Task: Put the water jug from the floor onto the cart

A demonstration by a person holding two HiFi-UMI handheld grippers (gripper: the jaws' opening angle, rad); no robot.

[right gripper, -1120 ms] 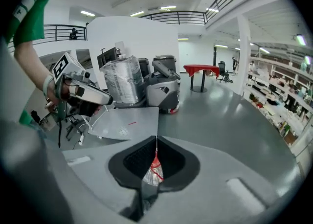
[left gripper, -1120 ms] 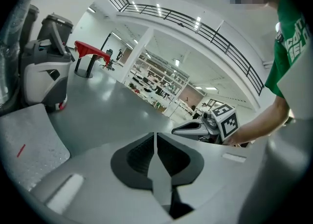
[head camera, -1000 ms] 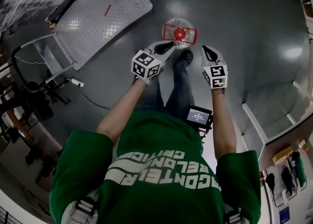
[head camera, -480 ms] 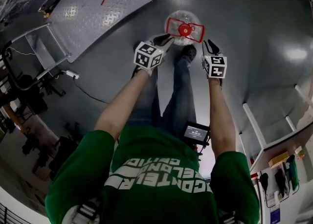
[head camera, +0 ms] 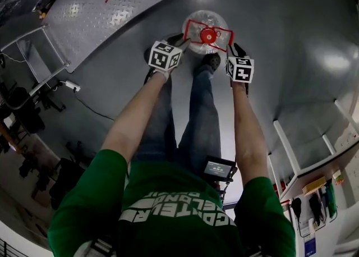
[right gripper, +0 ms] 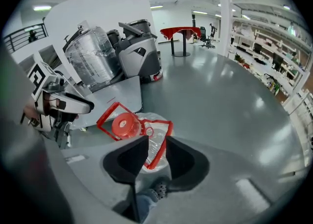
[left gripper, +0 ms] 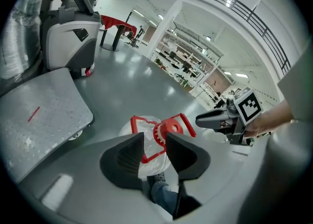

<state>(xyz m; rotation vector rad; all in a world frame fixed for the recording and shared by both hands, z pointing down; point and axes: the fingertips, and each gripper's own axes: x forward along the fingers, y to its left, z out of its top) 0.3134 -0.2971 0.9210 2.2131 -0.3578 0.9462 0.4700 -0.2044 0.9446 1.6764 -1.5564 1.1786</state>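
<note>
Both arms extend downward in front of the person, and the grippers point steeply down. The left gripper (left gripper: 155, 138) and right gripper (right gripper: 156, 142) flank the water jug (head camera: 206, 26). The jug stands upright on the floor (head camera: 280, 26) at the person's shoe, apart from the cart platform (head camera: 106, 9). Both jaw pairs have just been opening and stand apart. The jug's red handle shows through each gap, and neither pair grips it.

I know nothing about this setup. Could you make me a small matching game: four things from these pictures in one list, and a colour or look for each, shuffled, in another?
Things:
1. jug cap
2. jug body
3. cart platform
4. person's shirt

Looks:
a. green
b. see-through
c. red
d. grey patterned metal

Pairs: 1-c; 2-b; 3-d; 4-a
</note>
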